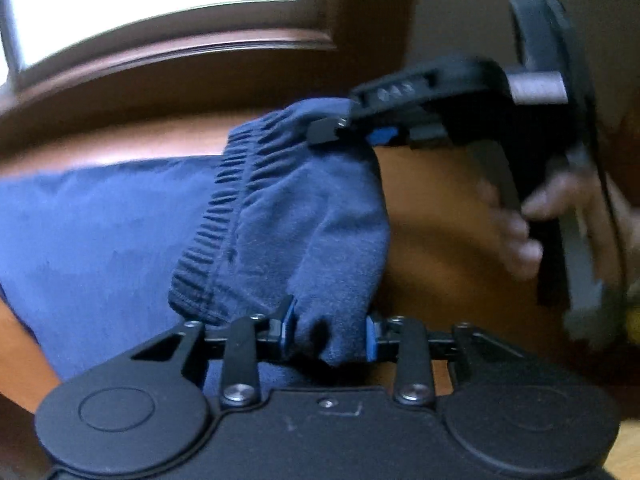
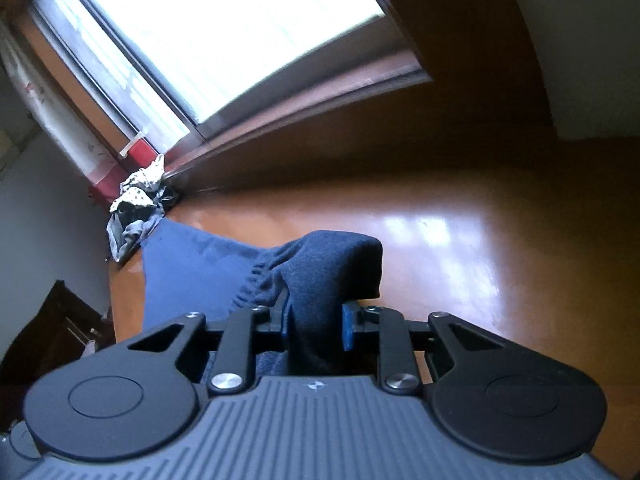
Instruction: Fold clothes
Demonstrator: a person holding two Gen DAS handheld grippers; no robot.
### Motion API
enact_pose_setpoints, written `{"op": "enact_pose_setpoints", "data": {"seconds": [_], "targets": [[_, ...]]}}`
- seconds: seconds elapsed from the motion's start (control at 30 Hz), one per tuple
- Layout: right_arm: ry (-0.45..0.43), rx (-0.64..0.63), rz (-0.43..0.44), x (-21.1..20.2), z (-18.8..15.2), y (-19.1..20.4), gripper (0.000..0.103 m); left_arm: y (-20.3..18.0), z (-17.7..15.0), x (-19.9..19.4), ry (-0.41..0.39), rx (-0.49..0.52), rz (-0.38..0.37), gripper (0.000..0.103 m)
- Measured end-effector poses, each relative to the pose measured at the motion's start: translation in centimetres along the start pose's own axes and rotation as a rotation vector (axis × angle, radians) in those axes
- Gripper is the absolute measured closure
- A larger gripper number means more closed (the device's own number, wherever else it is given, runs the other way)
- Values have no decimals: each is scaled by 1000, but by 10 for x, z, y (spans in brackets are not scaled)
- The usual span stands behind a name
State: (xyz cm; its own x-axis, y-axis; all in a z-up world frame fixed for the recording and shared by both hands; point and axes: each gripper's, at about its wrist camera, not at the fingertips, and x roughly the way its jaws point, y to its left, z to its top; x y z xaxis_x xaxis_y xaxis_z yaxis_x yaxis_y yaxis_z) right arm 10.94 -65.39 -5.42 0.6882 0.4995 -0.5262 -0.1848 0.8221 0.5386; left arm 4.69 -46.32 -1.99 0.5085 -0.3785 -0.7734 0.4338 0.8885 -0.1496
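While the left claw (image 1: pixel 326 334) was clamped on a bunch of navy fabric, the right claw (image 2: pixel 314 326) pinched the same garment (image 1: pixel 120 240) at the far end of its ribbed elastic waistband (image 1: pixel 236 200). That band ran lifted between them; the soft, fleecy cloth trailed away leftward onto the glossy wooden tabletop (image 2: pixel 440 240).

Navy blue garment (image 1: pixel 312 216) (ribbed elastic waistband) bunched and lifted; its remainder spread flat.
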Motion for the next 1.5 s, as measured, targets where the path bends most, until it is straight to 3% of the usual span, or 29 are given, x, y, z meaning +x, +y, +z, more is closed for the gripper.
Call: {"op": "enact_pose_setpoints", "data": {"seconds": [0.13,0.23,0.3,0.4,0.47,0.53,0.6,0.73,0.87,1.07,1.13,1.23,1.4,1.5], "targets": [[-13,-52,-41,4,9,27,74,38,6,-12,-27,-200,-126,72],[-22,-103,-47,17,15,49,61,76,5,-18,-44,-356,-215,72],[-45,-140,-37,24,17,61,45,95,6,-21,-54,-417,-224,72],[-139,-182,-29,23,18,74,37,114,10,-26,-69,-464,-211,72],[-237,-158,-70,14,10,71,34,126,13,-26,-75,-478,-199,72],[-273,-116,-122,10,-2,60,31,131,12,-30,-74,-477,-200,72],[-240,-108,-141,12,-16,51,31,131,10,-35,-71,-471,-201,72],[-113,-218,-95,27,-41,57,35,133,8,-41,-74,-462,-188,72],[-121,-370,-72,38,-53,88,35,143,2,-49,-93,-463,-137,69],[-32,-448,-79,89,-43,110,26,156,-6,-66,-124,-401,152,67],[15,-471,-76,105,-38,116,25,155,-8,-72,-139,-384,187,65],[42,-516,-48,105,-26,129,25,139,-10,-77,-153,-346,167,54],[-32,-548,-60,96,5,122,24,94,-14,-60,-131,-245,144,49],[-25,-559,-34,118,22,119,24,79,-20,-42,-120,-193,198,42]]}}
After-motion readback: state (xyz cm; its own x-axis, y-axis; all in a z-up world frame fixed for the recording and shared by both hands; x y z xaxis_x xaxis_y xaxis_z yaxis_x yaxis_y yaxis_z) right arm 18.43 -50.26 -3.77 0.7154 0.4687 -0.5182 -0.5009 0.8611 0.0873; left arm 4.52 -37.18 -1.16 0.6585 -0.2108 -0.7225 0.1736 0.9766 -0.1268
